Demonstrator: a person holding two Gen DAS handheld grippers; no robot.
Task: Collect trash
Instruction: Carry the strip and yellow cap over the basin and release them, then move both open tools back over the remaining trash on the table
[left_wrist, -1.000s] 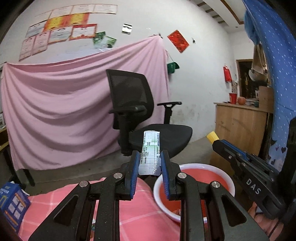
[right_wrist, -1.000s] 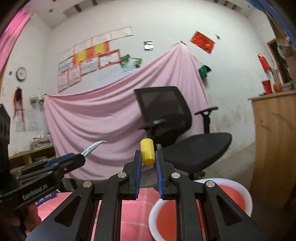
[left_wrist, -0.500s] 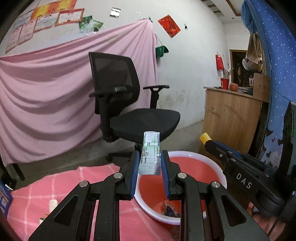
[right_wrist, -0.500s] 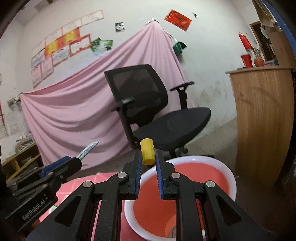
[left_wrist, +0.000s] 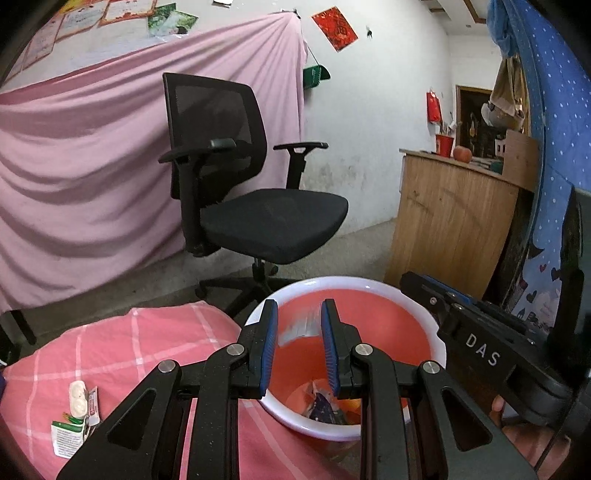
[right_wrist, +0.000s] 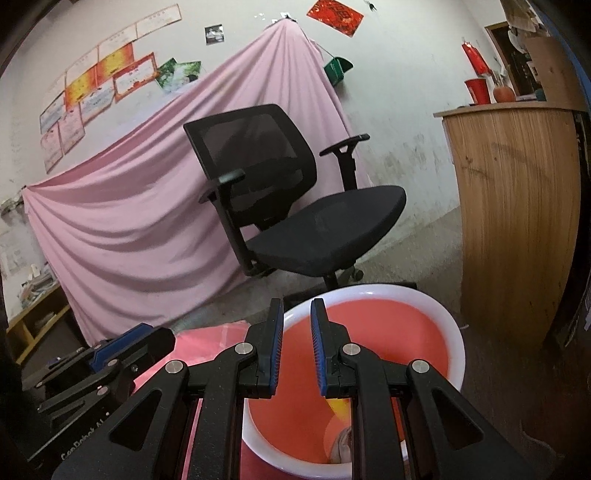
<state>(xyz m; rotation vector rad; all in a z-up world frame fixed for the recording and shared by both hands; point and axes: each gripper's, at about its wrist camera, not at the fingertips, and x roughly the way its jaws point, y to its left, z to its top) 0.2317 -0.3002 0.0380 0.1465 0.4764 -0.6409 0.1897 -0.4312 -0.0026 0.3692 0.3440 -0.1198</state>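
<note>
Both grippers hang over the red bucket (left_wrist: 369, 291) at lower centre. The left gripper (left_wrist: 299, 347) stands open, a blurred white wrapper (left_wrist: 301, 326) loose between its pads, apparently falling. The right gripper (right_wrist: 297, 345) stands open too, a yellow piece (right_wrist: 338, 406) blurred below it inside the bucket.

Left gripper (left_wrist: 299, 314) and right gripper (right_wrist: 296, 308) tilt downward, jaws parted, empty
</note>
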